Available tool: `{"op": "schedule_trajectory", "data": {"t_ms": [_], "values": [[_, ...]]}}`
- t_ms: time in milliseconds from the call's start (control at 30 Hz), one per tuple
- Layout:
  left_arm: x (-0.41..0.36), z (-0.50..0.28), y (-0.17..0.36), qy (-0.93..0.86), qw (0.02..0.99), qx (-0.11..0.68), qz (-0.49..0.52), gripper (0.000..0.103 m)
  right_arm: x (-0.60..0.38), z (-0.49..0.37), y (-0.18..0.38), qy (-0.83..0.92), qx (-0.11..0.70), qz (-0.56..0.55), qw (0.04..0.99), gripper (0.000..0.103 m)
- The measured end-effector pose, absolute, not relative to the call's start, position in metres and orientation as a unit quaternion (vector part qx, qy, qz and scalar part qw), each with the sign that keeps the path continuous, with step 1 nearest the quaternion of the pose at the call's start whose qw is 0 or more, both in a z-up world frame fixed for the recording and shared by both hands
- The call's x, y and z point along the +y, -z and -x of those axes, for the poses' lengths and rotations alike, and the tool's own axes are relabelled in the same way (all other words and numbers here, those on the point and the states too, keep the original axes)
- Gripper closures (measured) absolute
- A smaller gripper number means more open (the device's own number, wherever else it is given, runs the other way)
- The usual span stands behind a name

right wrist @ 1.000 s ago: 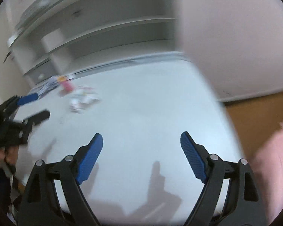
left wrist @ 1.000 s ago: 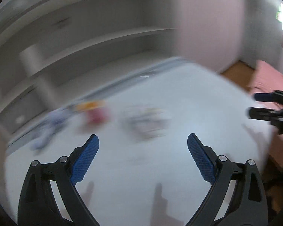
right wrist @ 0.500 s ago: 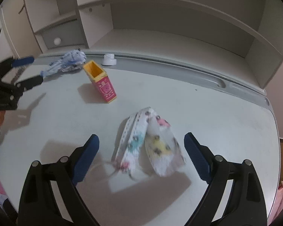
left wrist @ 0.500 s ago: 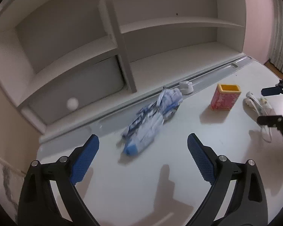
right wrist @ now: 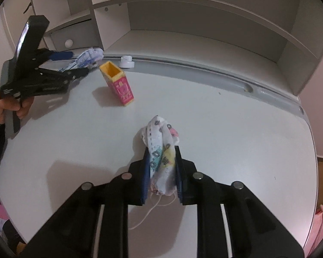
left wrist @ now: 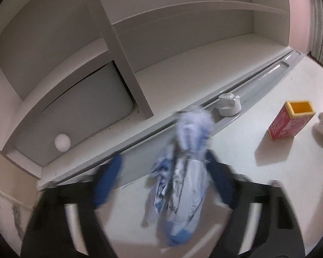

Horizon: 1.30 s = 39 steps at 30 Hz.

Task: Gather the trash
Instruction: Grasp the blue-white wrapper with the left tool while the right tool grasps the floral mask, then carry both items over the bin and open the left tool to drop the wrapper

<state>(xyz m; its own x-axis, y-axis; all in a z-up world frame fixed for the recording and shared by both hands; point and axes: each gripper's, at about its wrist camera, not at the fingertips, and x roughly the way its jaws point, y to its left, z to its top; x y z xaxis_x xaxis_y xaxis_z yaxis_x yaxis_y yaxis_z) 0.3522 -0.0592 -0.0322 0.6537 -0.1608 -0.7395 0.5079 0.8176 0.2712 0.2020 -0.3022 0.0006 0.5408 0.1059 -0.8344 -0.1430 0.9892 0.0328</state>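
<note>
Trash was partly in hand: the right gripper [right wrist: 161, 167] pinched the patterned cloth mask [right wrist: 161, 148] on the desk [right wrist: 236, 139], the left gripper [left wrist: 165, 185] straddled, jaws apart, the blue wrapper [left wrist: 187, 178]. Pink carton [right wrist: 118, 83] and white cap [right wrist: 127, 62] remained.

White desk [right wrist: 236, 133] carries wrapper [left wrist: 187, 172], carton [right wrist: 118, 83], mask [right wrist: 161, 150].
</note>
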Motion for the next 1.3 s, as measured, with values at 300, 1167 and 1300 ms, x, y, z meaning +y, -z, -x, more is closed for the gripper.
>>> {"op": "schedule_trajectory", "data": {"t_ms": [300,1167,1300], "values": [[-0.068,-0.296,-0.004,0.175,0.894,0.354,-0.212,0.068,-0.361,-0.129,-0.018,-0.018,0.457,-0.026,0.889,0.083],[-0.489,0.09,0.035,0.598,0.693,0.318,-0.246,0.068,-0.663,0.259,0.075,0.387,0.432,-0.267,0.769,0.082],[-0.535,0.105,0.092,0.609,0.648,0.383,-0.249,0.068,-0.687,0.278,0.102,0.393,0.441,-0.299,0.749,0.082]]}}
